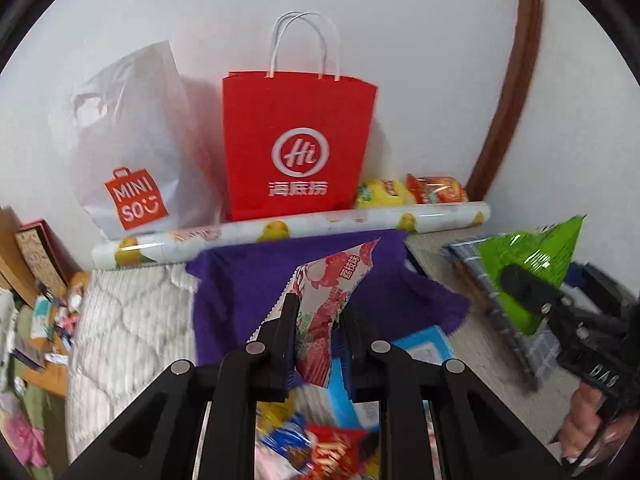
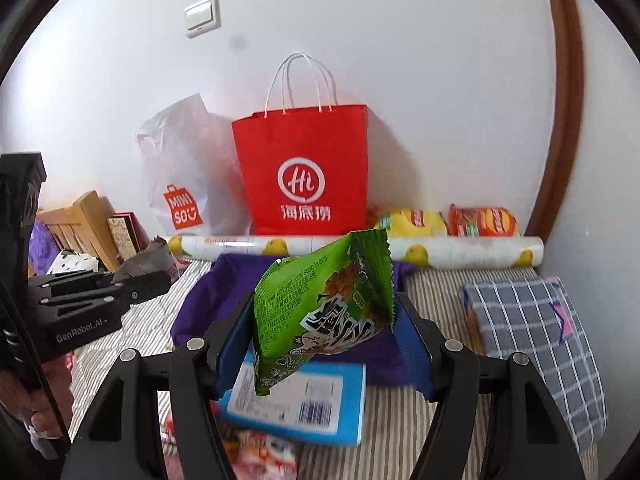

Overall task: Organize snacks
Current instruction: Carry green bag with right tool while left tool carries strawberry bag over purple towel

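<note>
Snack packets upright in both tongs: pink packet [image 1: 332,300] left-gripped, green packet [image 2: 324,316] right-gripped, long axes vertical.

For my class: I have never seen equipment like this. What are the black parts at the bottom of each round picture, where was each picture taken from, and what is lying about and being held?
No robot here: a person holds a black two-finger gripper in each hand, and each carries a wide-angle camera looking along its fingers.

Left camera's picture: the left gripper is shut on a pink and white snack packet.

Right camera's picture: the right gripper holds a green snack packet.

Both hang above a bed with a purple cloth and a blue and white box. Against the wall stand a red paper carrier bag, a white plastic shopping bag and a roll of lemon-printed paper, with yellow and orange packets behind the roll.
</note>
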Available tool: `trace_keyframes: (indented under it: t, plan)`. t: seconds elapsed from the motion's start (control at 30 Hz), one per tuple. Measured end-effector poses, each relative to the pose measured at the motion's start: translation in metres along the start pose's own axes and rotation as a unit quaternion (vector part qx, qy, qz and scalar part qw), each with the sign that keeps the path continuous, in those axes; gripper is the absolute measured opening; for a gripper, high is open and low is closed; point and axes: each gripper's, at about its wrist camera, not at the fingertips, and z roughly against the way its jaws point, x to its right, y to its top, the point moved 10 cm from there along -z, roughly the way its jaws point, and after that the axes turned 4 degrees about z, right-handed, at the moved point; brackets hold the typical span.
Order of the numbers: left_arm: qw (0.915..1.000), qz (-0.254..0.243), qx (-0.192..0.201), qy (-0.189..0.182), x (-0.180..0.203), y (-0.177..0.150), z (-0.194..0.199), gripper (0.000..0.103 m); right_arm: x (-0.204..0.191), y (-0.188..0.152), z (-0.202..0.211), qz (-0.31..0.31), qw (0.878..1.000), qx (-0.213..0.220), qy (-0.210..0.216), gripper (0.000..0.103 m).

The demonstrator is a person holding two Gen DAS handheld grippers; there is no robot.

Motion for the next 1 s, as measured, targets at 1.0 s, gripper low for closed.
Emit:
trace_keyframes:
  t: [1.0]
  plan:
    - [0.9965,0.014,-0.070,0.044,-0.058,0.019,-0.139,0.017,0.046,-0.002,-0.163,-0.020,0.998,-0.065,0.001,0.067]
